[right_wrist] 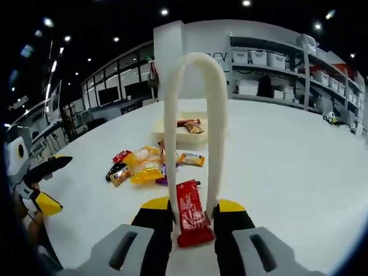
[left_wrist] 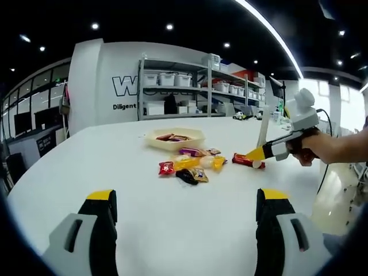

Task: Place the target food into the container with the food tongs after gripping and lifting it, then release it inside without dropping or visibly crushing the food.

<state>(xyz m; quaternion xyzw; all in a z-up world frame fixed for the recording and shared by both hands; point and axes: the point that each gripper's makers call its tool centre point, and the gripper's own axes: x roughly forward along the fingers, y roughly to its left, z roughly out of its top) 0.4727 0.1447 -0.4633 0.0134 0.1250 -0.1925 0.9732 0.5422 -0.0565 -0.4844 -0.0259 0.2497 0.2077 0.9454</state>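
My right gripper is shut on white food tongs, whose looped end rises upright above the jaws. Between the tong arms, right at the jaws, sits a red packet. In the left gripper view the right gripper comes in from the right, held by a hand, with the red packet low at the table surface. A cream container holding a few snacks stands behind a pile of wrapped snacks. My left gripper hangs open over bare table with nothing between its jaws.
The white table is wide, with free room around the snack pile and the container. The left gripper shows at the left of the right gripper view. Shelves with bins stand beyond the table's far edge.
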